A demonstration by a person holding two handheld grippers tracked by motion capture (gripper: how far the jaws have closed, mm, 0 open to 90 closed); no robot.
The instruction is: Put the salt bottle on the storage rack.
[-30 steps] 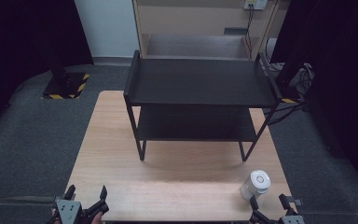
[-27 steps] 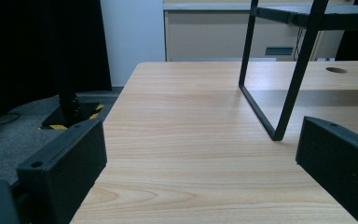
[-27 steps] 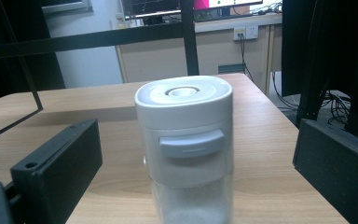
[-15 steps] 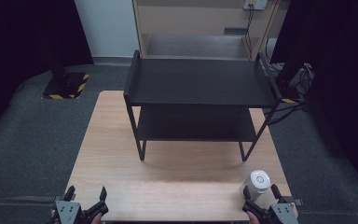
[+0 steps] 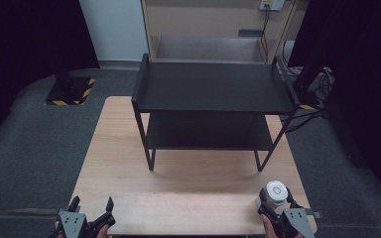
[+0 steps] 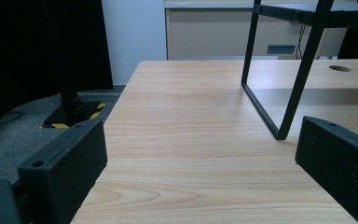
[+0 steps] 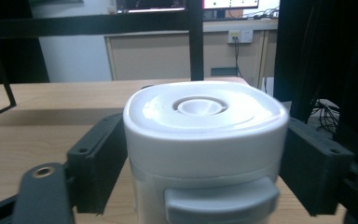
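A clear jar with a white lid (image 5: pixel 276 190) stands on the wooden table (image 5: pixel 188 183) near its front right corner. My right gripper (image 5: pixel 276 203) has just been closing around it, and in the right gripper view both black jaws press against the sides of the jar (image 7: pixel 205 126), so the right gripper (image 7: pixel 205 163) is shut on it. My left gripper (image 5: pixel 92 204) sits at the front left edge of the table, open, with bare wood between its fingers (image 6: pixel 70 158).
A black two-tier metal rack (image 5: pixel 213 89) stands on the back half of the table, its front legs (image 6: pixel 303 79) ahead of the left gripper. Beyond it is a beige cabinet (image 5: pixel 213 29). Grey carpet surrounds the table.
The right gripper has moved forward up to the jar, and its jaws went from wide apart to closed on the jar's sides. The left gripper has stayed where it was.
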